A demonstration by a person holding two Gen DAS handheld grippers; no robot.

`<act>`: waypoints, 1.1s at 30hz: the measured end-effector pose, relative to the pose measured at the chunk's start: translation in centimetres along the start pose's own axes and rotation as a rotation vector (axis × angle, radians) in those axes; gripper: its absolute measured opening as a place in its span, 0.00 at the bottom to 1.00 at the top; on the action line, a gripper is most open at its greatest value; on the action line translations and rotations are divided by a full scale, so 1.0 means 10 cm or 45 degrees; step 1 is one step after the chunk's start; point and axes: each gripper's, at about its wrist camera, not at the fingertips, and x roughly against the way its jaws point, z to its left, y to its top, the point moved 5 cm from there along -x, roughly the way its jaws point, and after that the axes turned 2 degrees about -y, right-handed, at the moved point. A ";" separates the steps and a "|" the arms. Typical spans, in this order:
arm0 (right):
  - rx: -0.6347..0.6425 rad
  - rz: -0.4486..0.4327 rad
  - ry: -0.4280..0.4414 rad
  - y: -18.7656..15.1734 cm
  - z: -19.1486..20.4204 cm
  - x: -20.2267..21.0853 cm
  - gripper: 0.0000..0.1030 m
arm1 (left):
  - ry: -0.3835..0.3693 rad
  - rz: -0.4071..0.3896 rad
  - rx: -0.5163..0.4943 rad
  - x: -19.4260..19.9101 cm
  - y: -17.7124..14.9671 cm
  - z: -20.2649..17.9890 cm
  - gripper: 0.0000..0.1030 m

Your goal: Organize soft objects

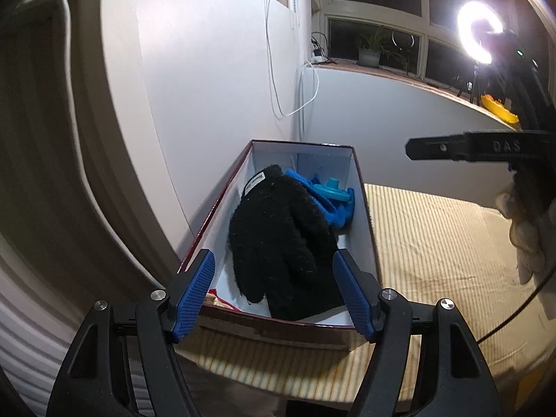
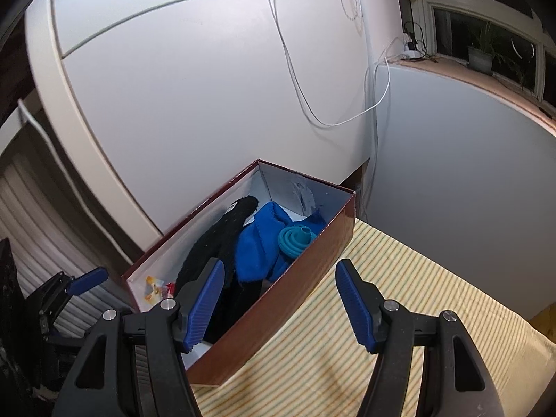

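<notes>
A dark red box (image 1: pixel 278 328) with a white inside stands on a striped cloth against the wall. In it lie a fuzzy black glove (image 1: pixel 278 232), a blue cloth (image 1: pixel 340 213) and a teal funnel-shaped piece (image 1: pixel 332 191). My left gripper (image 1: pixel 274 290) hovers open over the box's near end, and the glove lies beyond and below its pads. In the right wrist view the same box (image 2: pixel 278 299) runs diagonally, holding the glove (image 2: pixel 212 246), the blue cloth (image 2: pixel 257 246) and the teal piece (image 2: pixel 295 239). My right gripper (image 2: pixel 278 304) is open above the box's right wall, with nothing between its fingers.
The striped cloth (image 2: pixel 399 312) spreads to the right of the box. White walls with hanging cables (image 2: pixel 312 104) close the back. A gloved hand (image 1: pixel 524 239) is at the right edge. A ring light (image 1: pixel 477 33) and a potted plant (image 1: pixel 370 52) are by the window sill.
</notes>
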 end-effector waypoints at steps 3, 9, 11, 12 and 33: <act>0.027 -0.031 -0.003 -0.07 0.07 0.17 0.63 | -0.011 -0.019 0.025 0.09 0.00 -0.01 0.68; 0.039 -0.104 0.012 -0.27 0.19 0.53 0.70 | -0.020 -0.061 0.060 0.28 -0.06 -0.05 0.69; 0.059 -0.130 -0.006 -0.37 0.24 0.64 0.74 | -0.018 -0.078 0.068 0.37 -0.10 -0.07 0.69; 0.069 -0.138 -0.017 -0.44 0.26 0.68 0.75 | -0.010 -0.090 0.071 0.41 -0.12 -0.08 0.69; 0.061 -0.225 -0.136 -1.56 0.52 1.19 0.85 | 0.040 -0.185 0.139 0.88 -0.60 -0.27 0.78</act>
